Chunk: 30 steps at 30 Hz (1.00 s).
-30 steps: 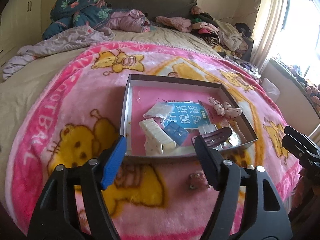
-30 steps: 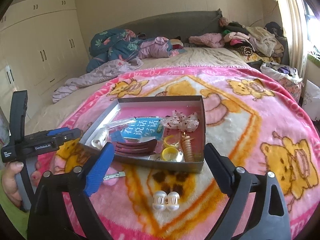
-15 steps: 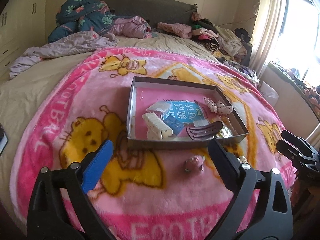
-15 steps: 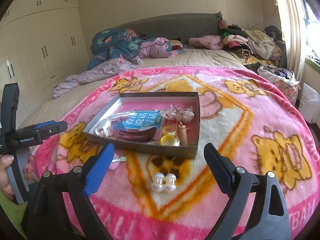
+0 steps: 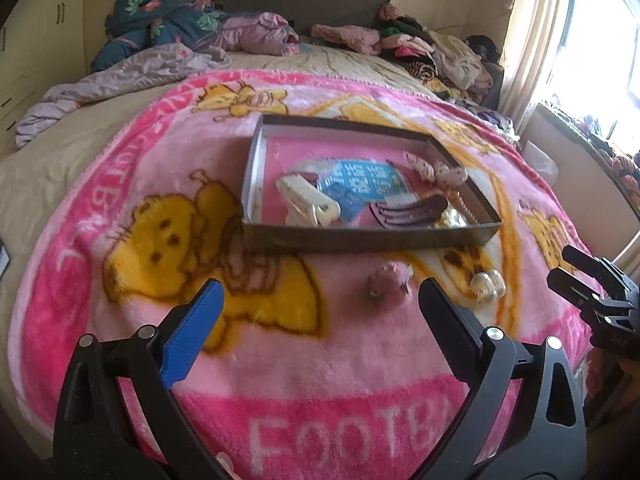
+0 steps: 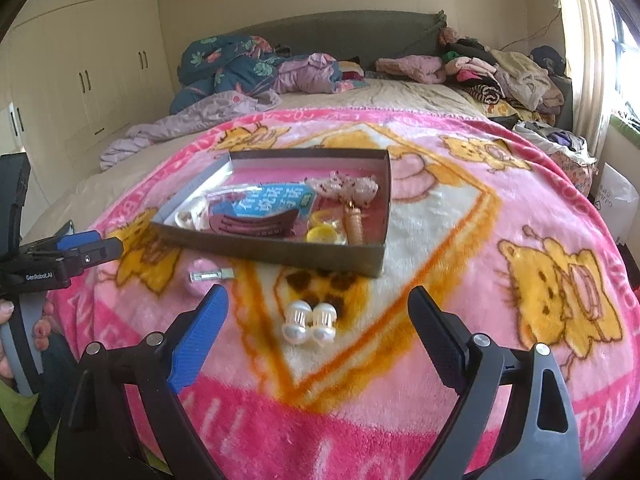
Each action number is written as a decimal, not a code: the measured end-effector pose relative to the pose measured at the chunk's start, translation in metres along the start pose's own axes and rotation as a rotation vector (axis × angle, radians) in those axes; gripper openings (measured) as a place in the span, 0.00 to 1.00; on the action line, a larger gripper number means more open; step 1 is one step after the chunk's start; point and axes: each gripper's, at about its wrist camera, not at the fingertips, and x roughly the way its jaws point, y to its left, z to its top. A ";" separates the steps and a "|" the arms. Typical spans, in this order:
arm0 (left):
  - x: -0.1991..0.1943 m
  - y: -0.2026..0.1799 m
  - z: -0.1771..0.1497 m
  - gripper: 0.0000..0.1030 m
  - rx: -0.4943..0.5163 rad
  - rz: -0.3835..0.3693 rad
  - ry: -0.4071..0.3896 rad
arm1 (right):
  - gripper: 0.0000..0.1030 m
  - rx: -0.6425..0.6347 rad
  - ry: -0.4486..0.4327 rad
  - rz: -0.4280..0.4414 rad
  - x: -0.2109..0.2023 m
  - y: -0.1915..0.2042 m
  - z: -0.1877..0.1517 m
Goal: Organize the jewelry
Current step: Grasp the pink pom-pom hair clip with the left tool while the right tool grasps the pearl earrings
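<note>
A shallow grey tray (image 5: pixel 360 238) with a pink floor sits on the pink blanket. It holds a dark maroon hair clip (image 5: pixel 408 214), a cream claw clip (image 5: pixel 308 200), a blue packet (image 5: pixel 360 188), a spotted bow (image 5: pixel 436 168) and yellow rings (image 6: pixel 322 234). In front of the tray lie a small pink clip (image 5: pixel 386 286) and a pearl clip (image 6: pixel 308 318). My left gripper (image 5: pixel 318 292) is open and empty, short of the pink clip. My right gripper (image 6: pixel 318 298) is open over the pearl clip, with nothing held.
The pink cartoon blanket (image 6: pixel 480 240) covers the near half of a bed. Crumpled bedding (image 6: pixel 224 64) and piled clothes (image 6: pixel 500 72) lie at the far end. Wardrobes (image 6: pixel 80 80) stand at the left, and a bright window (image 5: pixel 592 32) at the right.
The left jaws widened beside the dark clip, which stays in the tray. Both grippers drew back from the tray toward the near blanket edge and a little lower.
</note>
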 end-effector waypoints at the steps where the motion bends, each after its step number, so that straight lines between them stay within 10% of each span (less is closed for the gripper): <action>1: 0.003 -0.001 -0.002 0.87 0.002 -0.001 0.006 | 0.86 -0.005 0.005 0.001 0.002 0.000 -0.002; 16: 0.039 -0.029 -0.013 0.86 0.029 -0.044 0.058 | 0.84 -0.057 0.075 0.014 0.043 -0.002 -0.028; 30: 0.074 -0.053 -0.005 0.69 0.045 -0.075 0.114 | 0.43 -0.038 0.126 0.098 0.080 -0.010 -0.031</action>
